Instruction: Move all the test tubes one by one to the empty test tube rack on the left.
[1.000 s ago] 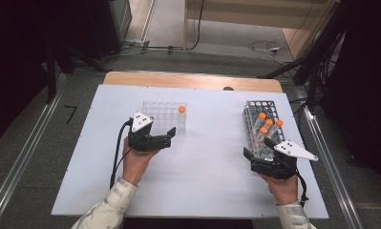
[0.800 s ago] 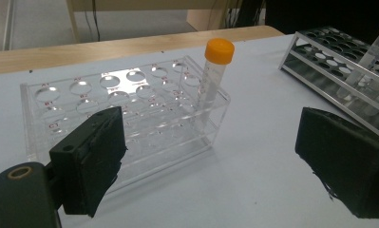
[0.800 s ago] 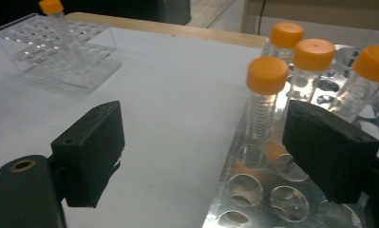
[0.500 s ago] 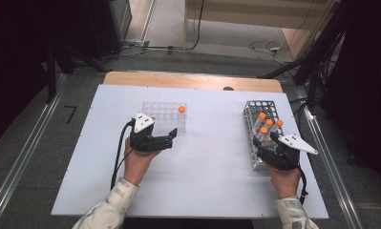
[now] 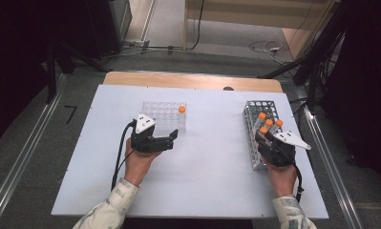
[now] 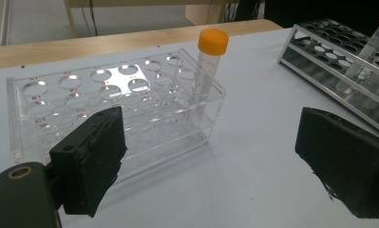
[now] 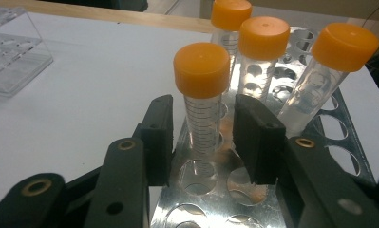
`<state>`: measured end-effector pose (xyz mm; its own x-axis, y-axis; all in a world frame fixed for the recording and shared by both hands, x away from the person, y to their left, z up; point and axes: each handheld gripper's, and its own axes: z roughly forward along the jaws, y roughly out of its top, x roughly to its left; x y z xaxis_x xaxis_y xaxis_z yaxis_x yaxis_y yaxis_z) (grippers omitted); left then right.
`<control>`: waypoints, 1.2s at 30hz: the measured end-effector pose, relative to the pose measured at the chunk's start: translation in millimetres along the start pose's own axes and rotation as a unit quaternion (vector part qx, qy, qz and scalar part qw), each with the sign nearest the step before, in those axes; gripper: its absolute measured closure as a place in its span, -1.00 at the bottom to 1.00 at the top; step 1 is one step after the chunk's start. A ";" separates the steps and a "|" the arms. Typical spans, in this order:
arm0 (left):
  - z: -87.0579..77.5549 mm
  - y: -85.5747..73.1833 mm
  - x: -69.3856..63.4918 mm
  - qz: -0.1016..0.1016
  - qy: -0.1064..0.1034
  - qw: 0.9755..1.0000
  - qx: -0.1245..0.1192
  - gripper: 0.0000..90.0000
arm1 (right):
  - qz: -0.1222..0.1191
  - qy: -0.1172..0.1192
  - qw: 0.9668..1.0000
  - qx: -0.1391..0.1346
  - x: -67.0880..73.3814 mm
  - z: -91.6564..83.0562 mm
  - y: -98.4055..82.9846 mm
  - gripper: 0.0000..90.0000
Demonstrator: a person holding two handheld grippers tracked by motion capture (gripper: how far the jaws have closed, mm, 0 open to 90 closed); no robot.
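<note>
Now | right gripper (image 7: 201, 142): fingers have just been closing around the nearest orange-capped tube (image 7: 202, 95), small gaps remain | tube upright in metal rack (image 5: 253, 138), right side of worktop (image 5: 212, 176) | left gripper (image 6: 215, 161): fingers wide, empty, beside clear rack (image 6: 106, 109).

White table (image 5: 83, 157), wooden far edge; grey floor (image 5: 30, 138), cables (image 5: 269, 47), dark surroundings.

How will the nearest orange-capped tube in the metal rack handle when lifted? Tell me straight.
The nearest tube looks like clear, rigid plastic, so probably stiff and light. Its smooth round wall may slip between the right claw pads. Laid down, it would likely roll; the metal rack keeps it upright.
</note>
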<state>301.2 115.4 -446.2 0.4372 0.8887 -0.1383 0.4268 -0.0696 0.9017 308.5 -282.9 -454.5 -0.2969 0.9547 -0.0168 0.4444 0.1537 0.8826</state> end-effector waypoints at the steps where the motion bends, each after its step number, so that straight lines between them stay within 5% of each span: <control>1: -0.1 0.0 0.0 0.000 0.000 1.000 0.000 -0.78 | 0.000 0.000 1.000 0.000 0.0 0.0 0.0 0.30; 13: -0.4 0.0 -0.3 -0.002 -0.001 1.000 0.000 -0.78 | -0.004 -0.007 1.000 0.010 1.9 2.3 2.0 0.56; 36: -0.8 0.1 1.3 -0.003 0.008 1.000 0.000 -0.78 | 0.000 -0.008 1.000 -0.016 2.4 -9.3 12.4 0.59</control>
<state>301.3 116.9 -445.9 0.4217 0.8963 -0.1374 0.4299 -0.0642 0.9006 305.4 -281.1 -439.3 -0.2842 0.9585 -0.0242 0.4160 0.1460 0.8976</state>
